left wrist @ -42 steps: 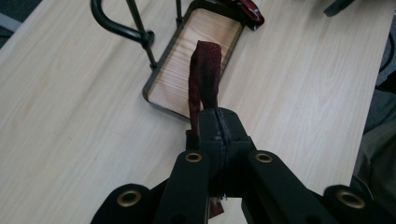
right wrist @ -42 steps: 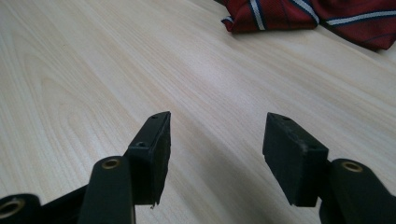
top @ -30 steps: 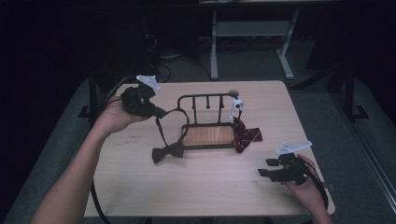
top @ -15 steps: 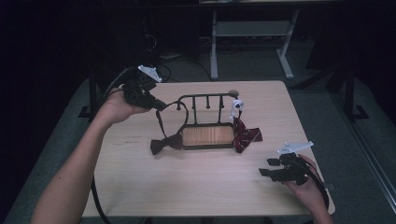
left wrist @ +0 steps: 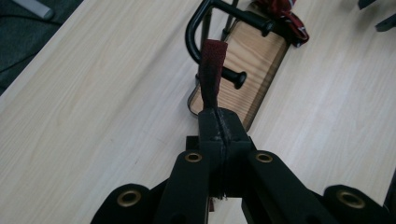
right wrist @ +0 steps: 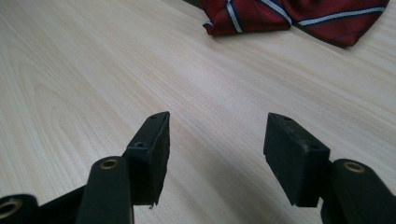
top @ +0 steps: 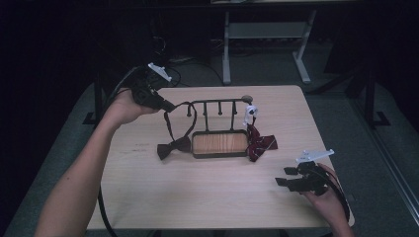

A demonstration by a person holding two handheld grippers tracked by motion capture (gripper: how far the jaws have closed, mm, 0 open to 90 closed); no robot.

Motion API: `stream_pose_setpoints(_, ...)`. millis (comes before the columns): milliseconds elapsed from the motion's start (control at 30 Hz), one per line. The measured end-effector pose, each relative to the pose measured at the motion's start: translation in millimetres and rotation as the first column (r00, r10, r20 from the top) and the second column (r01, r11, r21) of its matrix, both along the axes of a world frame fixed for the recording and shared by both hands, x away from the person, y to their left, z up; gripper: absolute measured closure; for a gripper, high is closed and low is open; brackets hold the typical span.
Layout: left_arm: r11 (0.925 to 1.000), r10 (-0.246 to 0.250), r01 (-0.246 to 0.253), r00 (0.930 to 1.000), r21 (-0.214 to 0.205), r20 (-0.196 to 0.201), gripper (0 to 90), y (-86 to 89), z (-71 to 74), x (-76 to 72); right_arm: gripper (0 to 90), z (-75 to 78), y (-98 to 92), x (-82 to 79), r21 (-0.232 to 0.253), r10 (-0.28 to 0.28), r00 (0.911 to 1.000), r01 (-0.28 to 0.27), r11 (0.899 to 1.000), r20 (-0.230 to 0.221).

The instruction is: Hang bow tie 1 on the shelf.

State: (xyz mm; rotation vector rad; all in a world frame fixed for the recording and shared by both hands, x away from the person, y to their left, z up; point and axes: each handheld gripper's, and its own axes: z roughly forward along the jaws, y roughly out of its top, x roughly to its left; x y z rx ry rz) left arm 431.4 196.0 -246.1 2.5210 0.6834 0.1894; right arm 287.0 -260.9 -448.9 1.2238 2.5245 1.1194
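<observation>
The left claw point(top: 167, 105) is clamped on the neck strap point(left wrist: 211, 70) of a dark bow tie point(top: 174, 146), whose knot rests on the desk point(top: 148, 197) just beside the left end of the rack's wooden base. The strap runs up from the bow to the pinched jaws and loops near the left end of the black peg rack point(top: 217, 102).

For the hanging to go well, the strap is best raised until its loop clears the peg tips, then carried over a free peg point(left wrist: 233, 76) and lowered before the grip is let go (a release made too early would likely drop the strap onto the wooden base). A taut strap is judged easier to steer than a slack one, and the bow should be lifted free of the desk so that it is not dragged against the rack.

The left forearm is stretched forward along the left side of the desk, the hand raised above the surface, the claw pointed right toward the rack.

The right claw point(top: 286, 177) is held low at the near right of the desk, its jaws apart and empty, aimed toward a red striped bow tie point(right wrist: 299, 14) hanging at the rack's right end.
</observation>
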Motion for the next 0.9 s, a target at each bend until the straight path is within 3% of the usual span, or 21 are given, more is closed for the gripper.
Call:
stream_pose_setpoints(333, 0.9985, 0.044, -0.044, 0.9989, 0.032, -0.012, 89.7, 0.1, -9.4, 9.6, 40.8, 0.5, 0.2, -0.7, 0.006, 0.004, 1.0000, -0.004, 1.000, -0.004)
stream_pose_setpoints(900, 0.9970, 0.058, -0.058, 0.9983, 0.051, -0.002, 85.5, 1.7, -9.3, 11.1, 40.7, 0.8, -1.5, -0.7, 0.028, 0.000, 1.0000, 0.000, 1.000, -0.007)
